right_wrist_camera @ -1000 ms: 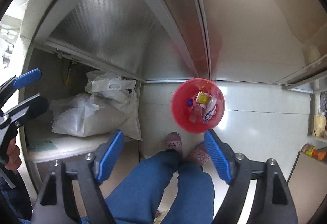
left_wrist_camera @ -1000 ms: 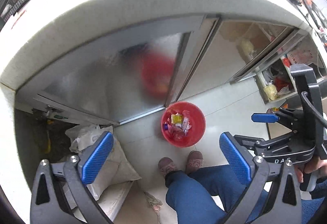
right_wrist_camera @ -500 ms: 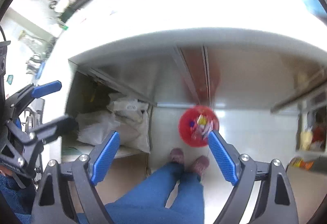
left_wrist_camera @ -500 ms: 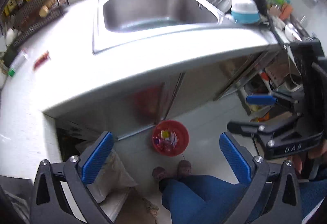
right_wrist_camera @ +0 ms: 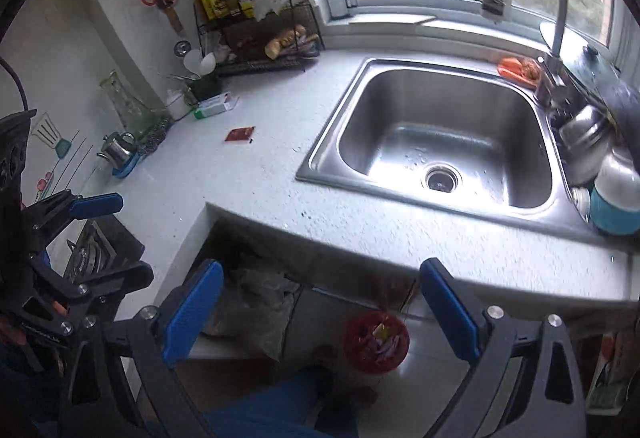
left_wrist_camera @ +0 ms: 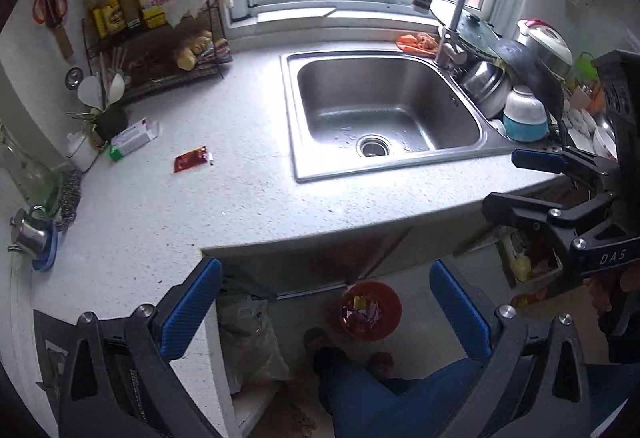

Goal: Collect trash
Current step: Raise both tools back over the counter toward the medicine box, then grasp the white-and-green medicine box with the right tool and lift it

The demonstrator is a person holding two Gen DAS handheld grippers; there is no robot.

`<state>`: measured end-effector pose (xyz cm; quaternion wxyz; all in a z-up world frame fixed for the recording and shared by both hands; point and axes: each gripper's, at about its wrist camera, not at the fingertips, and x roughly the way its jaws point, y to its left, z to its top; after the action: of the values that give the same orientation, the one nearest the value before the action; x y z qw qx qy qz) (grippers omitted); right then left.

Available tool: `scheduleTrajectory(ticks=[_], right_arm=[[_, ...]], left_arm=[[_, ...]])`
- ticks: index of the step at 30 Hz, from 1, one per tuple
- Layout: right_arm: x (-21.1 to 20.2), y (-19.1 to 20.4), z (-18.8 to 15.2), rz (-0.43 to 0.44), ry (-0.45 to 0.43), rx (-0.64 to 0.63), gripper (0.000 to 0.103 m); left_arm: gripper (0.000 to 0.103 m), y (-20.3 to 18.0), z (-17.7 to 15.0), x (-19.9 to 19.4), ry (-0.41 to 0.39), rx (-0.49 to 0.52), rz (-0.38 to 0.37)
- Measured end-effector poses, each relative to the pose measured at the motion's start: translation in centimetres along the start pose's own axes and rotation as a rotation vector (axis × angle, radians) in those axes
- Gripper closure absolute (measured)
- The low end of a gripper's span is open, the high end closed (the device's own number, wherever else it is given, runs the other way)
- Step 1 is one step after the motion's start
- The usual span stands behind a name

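Red foil-look sachet [left_wrist_camera: 191, 159], one item, lying flat on the pale speckled surface [left_wrist_camera: 240, 206] left of the steel sink [left_wrist_camera: 384, 118], near a small white-and-green carton [left_wrist_camera: 134, 136] and well apart from both grippers. One corner looks torn open, with a small dark scrap just beside it. Judged handling: very light, thin and limp, probably slick; it would bend rather than resist, and any residue inside could smear. Little stands proud of the surface, so the likely hold is at an edge or the torn corner, jaws coming down steeply to nip it and lift.

Red bin [left_wrist_camera: 370, 310], on the floor below the surface edge, already holds mixed wrappers; judged destination for the sachet.

Left gripper [left_wrist_camera: 328, 308]: jaws spread wide, blue pads bare, holding and touching nothing, hovering off the surface edge above the floor.

Right gripper [right_wrist_camera: 320, 308]: jaws likewise spread wide, nothing between them, no contact. The sachet [right_wrist_camera: 239, 134] shows far ahead in this view too.
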<state>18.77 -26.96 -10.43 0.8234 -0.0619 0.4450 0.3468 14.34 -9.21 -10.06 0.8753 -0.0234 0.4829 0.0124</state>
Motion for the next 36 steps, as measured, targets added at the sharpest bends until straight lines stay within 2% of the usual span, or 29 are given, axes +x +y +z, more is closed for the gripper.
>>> scheduleTrajectory(ticks=[6, 10, 17, 20, 25, 28, 36], right_arm=[[2.0, 3.5, 5.2, 0.057, -0.042, -0.117, 0.001], [4.5, 4.7, 8.9, 0.099, -0.049, -0.147, 0.001], [10.5, 7.5, 15.9, 0.106, 0.008, -0.233, 0.001], [13.5, 9.7, 19.0, 0.128, 0.028, -0.278, 0.001], [18.8, 13.6, 23.1, 0.18, 0.068, -0.368, 0.0], [22.4, 15.9, 24.9, 0.217, 0.102, -0.42, 0.0], [31.8, 19.9, 27.8, 0.276, 0.235, -0.544, 0.001]], left_arm=[[0.0, 5.0, 2.6, -0.7, -0.041, -0.054, 0.072], [0.0, 8.8, 5.0, 0.4, -0.045, -0.072, 0.096], [0.0, 17.5, 9.1, 2.3, -0.039, -0.153, 0.124], [0.0, 21.5, 10.3, 3.1, -0.033, -0.189, 0.162], [0.0, 28.1, 11.6, 5.1, -0.015, -0.275, 0.17], [0.0, 31.4, 11.8, 7.2, 0.024, -0.316, 0.201], [0.0, 38.1, 11.1, 12.3, 0.091, -0.431, 0.2]])
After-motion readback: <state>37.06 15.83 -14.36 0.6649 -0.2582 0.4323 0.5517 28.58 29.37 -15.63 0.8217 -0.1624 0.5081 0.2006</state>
